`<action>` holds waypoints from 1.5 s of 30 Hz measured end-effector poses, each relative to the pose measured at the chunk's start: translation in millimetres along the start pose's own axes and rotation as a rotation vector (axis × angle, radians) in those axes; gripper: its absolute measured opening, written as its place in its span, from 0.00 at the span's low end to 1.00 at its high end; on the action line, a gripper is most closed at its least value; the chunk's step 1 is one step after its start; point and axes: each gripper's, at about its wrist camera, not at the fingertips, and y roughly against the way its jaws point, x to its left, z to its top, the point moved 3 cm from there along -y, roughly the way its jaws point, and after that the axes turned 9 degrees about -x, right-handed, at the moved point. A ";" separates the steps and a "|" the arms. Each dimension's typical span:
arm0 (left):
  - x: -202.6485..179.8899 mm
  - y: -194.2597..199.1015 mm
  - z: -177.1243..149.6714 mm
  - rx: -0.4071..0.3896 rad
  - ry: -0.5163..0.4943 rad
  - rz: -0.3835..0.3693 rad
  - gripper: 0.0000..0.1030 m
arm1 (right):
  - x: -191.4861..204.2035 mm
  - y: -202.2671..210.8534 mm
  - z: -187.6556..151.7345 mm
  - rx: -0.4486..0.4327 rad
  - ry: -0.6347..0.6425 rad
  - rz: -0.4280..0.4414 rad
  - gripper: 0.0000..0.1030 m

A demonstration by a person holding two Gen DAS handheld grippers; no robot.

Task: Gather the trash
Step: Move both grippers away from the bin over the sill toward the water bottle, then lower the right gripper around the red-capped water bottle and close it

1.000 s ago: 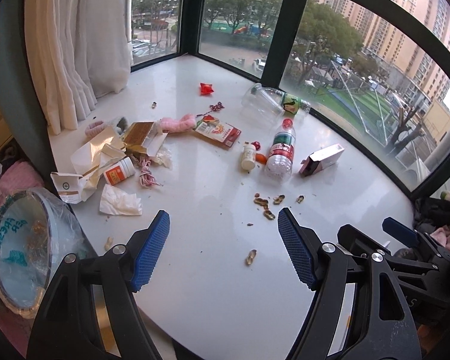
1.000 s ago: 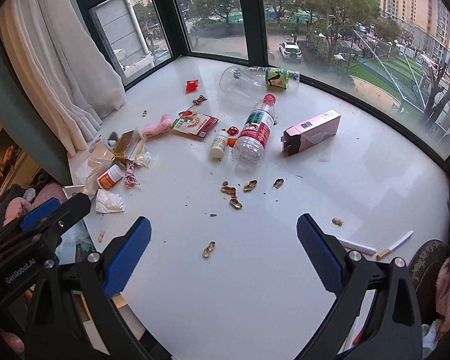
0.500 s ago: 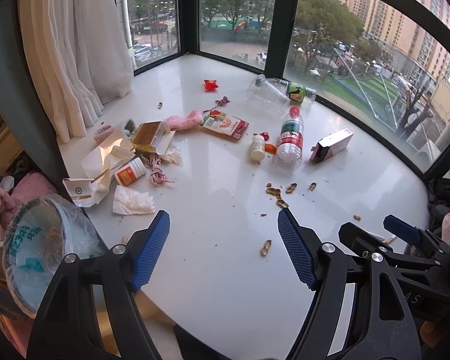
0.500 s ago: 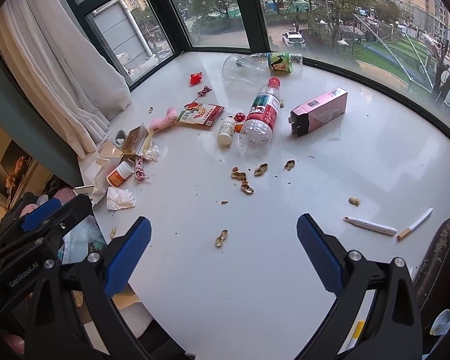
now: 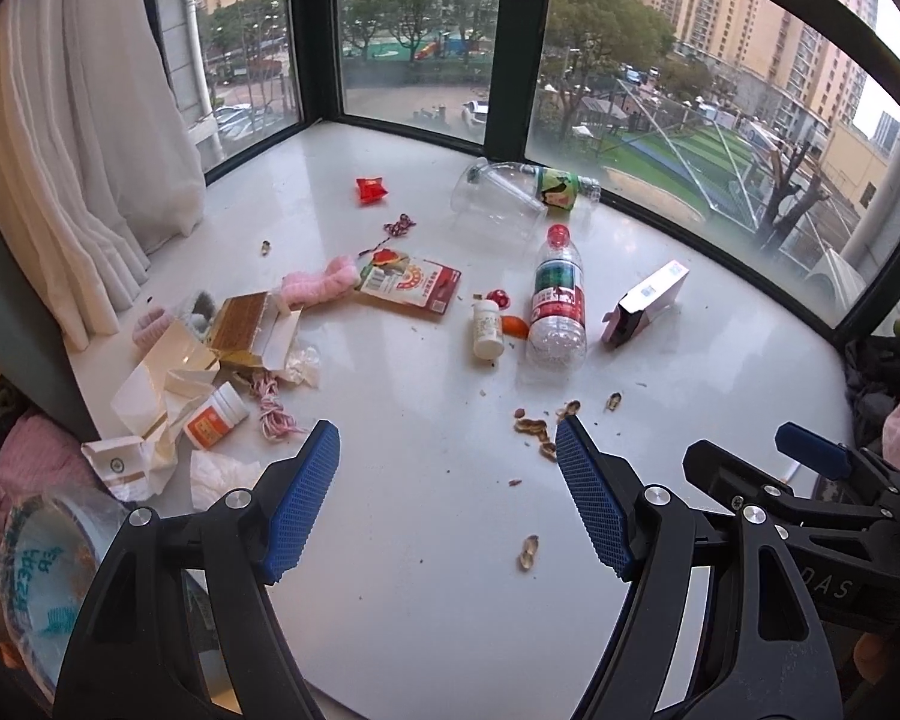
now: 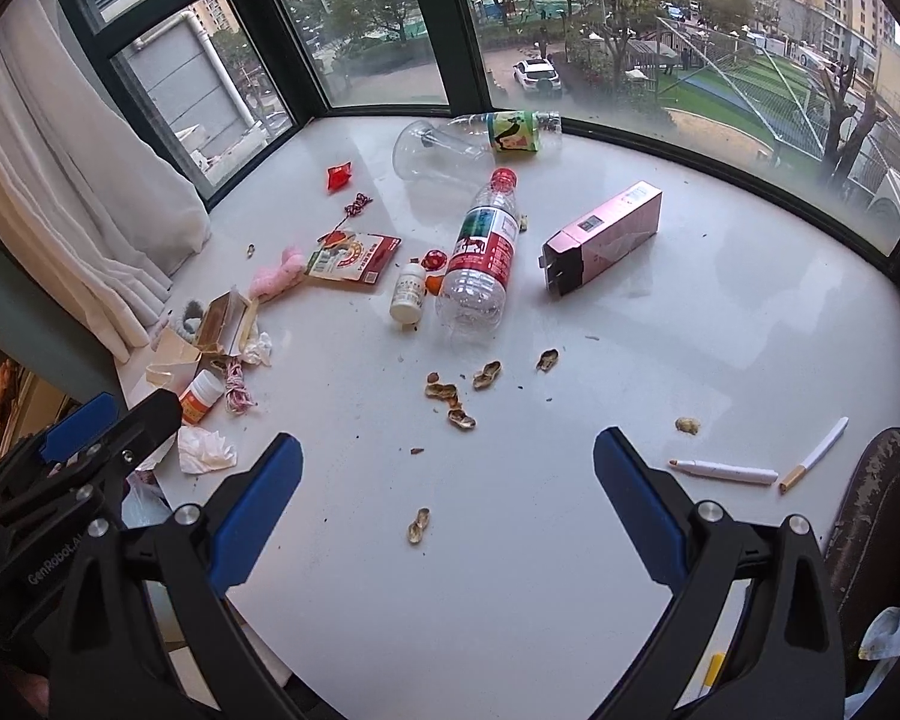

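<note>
both views have slid nearer; water bottle (image 6: 479,258) lies cap toward window, jaws open.

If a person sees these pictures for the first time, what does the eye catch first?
Probably the litter on the white sill: a clear water bottle with a red cap lies in the middle, with a pink box to its right. Peanut shells lie nearer, and torn cartons pile up by the curtain at left.

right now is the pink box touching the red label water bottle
Apart. The right wrist view shows bare white sill between the pink box and the water bottle; the left wrist view shows the same gap.
</note>
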 end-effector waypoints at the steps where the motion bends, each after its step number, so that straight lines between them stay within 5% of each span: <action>1: 2.0 -4.4 5.2 0.001 0.001 -0.007 0.70 | 1.4 -3.5 3.9 0.004 -0.008 -0.005 0.92; 21: 14.8 -138.8 73.2 0.104 0.044 -0.112 0.70 | -3.4 -105.9 71.8 0.105 -0.061 -0.104 0.92; 45: 23.7 -277.9 106.7 0.192 0.006 -0.087 0.70 | -17.7 -234.8 114.7 0.203 -0.055 -0.073 0.92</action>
